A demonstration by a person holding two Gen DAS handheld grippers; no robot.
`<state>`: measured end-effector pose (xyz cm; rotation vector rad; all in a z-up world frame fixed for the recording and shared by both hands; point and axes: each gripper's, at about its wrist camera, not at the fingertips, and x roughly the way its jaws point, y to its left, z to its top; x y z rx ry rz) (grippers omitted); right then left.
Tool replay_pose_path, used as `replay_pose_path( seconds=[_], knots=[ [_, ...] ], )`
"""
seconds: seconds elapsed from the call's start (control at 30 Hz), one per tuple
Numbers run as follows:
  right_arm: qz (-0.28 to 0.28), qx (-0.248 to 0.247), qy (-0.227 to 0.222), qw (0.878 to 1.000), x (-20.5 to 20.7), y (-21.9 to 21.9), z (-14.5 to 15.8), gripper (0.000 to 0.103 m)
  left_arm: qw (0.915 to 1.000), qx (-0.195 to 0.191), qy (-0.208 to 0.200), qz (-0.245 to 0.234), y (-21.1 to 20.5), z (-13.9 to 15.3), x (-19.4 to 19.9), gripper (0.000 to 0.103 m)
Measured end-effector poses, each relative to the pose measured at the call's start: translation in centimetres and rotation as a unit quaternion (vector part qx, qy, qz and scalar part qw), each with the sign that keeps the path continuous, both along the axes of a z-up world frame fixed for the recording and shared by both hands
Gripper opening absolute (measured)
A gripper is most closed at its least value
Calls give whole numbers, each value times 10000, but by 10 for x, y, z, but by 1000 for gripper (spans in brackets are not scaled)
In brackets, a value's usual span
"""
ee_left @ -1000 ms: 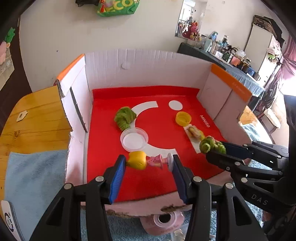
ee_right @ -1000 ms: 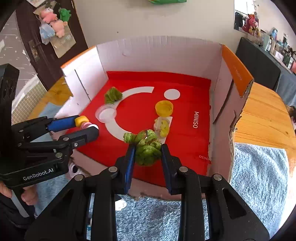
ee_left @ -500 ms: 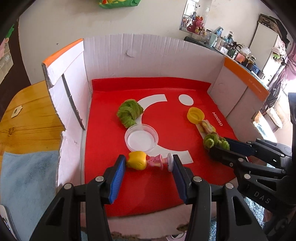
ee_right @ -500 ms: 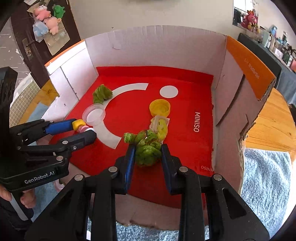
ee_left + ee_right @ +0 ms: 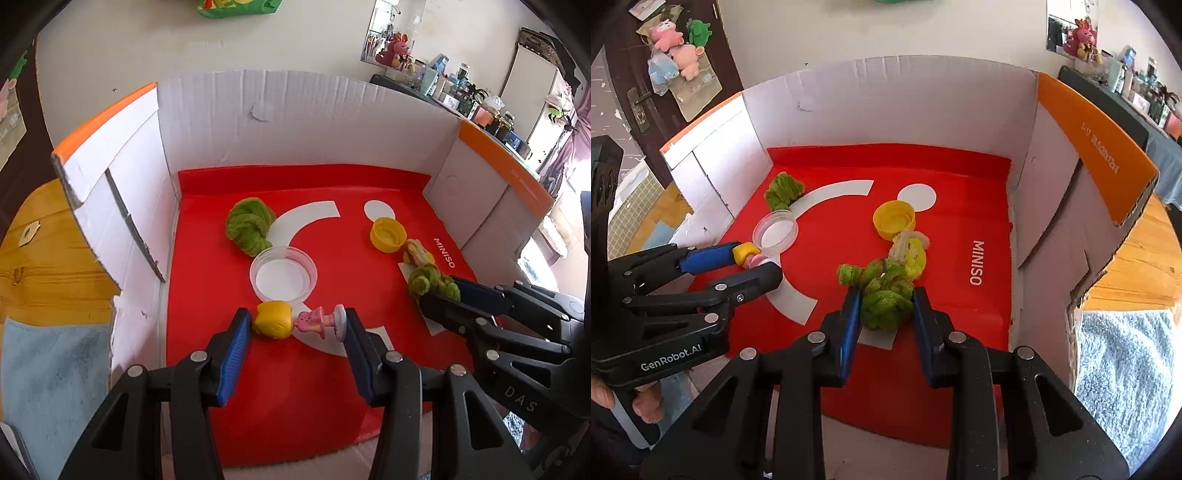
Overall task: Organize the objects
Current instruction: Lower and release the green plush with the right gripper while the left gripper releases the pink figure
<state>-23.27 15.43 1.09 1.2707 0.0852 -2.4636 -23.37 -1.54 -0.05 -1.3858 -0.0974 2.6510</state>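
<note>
My left gripper (image 5: pixel 295 326) is shut on a small doll figure (image 5: pixel 295 323) with a yellow head, pink dress and round base, held sideways over the red floor of a cardboard box (image 5: pixel 295 118). In the right wrist view the same left gripper (image 5: pixel 753 260) sits at the left with the doll figure (image 5: pixel 748 254) in it. My right gripper (image 5: pixel 884 304) is shut on a green fuzzy bundle (image 5: pixel 882 295), low over the red floor. From the left wrist view the right gripper (image 5: pixel 445 293) and its green bundle (image 5: pixel 428 278) show at the right.
Lying on the red liner are a clear round dish (image 5: pixel 283 273), a second green fuzzy bundle (image 5: pixel 249 225), a yellow cap (image 5: pixel 388 234) and a pale yellow fuzzy piece (image 5: pixel 910 251). White box walls with orange flaps (image 5: pixel 1093 147) enclose three sides. A wooden table (image 5: pixel 40 258) and blue towel (image 5: pixel 48 380) lie outside.
Both grippers have moved forward over the box's front edge and lower into it, keeping hold of their objects. The box contents look nearer and larger.
</note>
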Motion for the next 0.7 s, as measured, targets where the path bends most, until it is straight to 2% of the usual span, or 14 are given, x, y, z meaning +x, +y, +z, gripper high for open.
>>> replay_pose_path(
  seconds=[0.7],
  knots=[
    [-9, -43, 18, 10000, -3, -1, -1, 27, 10000, -8, 8, 34, -1, -1, -9, 52]
  ],
)
